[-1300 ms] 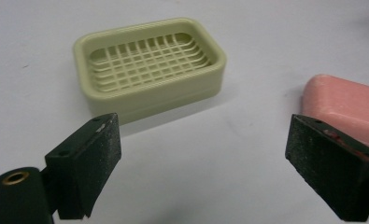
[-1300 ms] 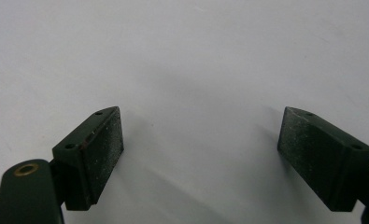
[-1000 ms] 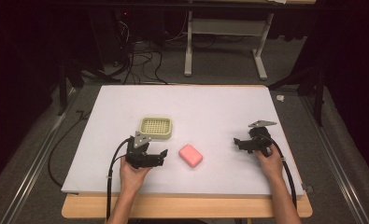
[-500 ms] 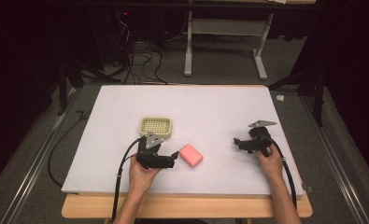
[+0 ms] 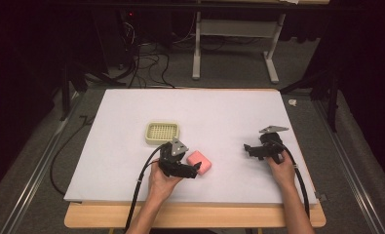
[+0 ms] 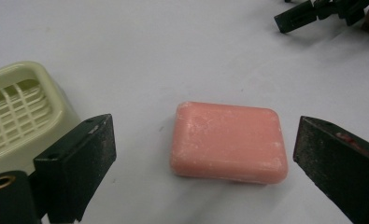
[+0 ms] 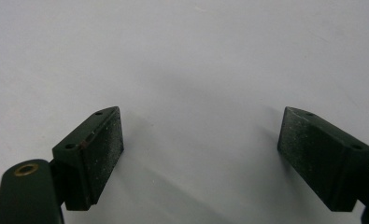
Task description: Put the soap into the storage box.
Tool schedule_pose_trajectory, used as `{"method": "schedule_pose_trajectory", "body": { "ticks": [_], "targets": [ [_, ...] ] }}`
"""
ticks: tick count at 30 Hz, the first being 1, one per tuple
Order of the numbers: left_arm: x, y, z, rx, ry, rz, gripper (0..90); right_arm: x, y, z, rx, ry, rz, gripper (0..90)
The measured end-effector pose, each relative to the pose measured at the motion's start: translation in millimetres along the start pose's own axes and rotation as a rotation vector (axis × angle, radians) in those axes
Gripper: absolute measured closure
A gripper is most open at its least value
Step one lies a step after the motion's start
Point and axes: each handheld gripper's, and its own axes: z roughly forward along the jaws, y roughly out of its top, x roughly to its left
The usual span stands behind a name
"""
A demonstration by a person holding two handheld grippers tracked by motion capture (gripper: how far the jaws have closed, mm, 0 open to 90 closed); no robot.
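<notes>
Pink soap bar, flat on table

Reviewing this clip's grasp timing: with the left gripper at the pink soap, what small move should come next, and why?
Probably ease the left gripper a little forward and close on the pink soap. Its jaws stand open on either side of the bar, not touching it, and the soap lies flat on the table beside the soap dish.

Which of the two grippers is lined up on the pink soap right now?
The left gripper: its open jaws flank the pink soap beside the soap dish. The right gripper, also open, frames bare table.
</notes>
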Motion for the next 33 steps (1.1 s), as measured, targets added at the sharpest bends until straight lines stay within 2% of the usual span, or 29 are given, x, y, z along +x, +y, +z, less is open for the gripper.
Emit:
{"method": "schedule_pose_trajectory", "body": {
  "ticks": [7,17,21,26,33],
  "targets": [
    [-8.8,1.5,19.4,0.044,-0.017,0.018,4.1,0.0,0.0,0.0,0.0,0.0,0.001,14.8],
    [-14.3,-3.1,42.3,0.097,-0.009,0.04,2.7,0.0,0.0,0.0,0.0,0.0,0.0,14.8],
    [-14.3,-5.0,45.3,0.103,-0.01,0.036,4.2,0.0,0.0,0.0,0.0,0.0,0.0,14.8],
    [-16.2,-8.1,52.1,0.114,-0.011,0.058,7.8,0.1,-0.1,0.1,-0.002,-0.001,0.001,14.8],
    [-17.5,-10.2,55.2,0.098,-0.015,0.056,12.9,0.1,-0.1,0.0,-0.001,0.0,0.0,14.8]
  ]
}}
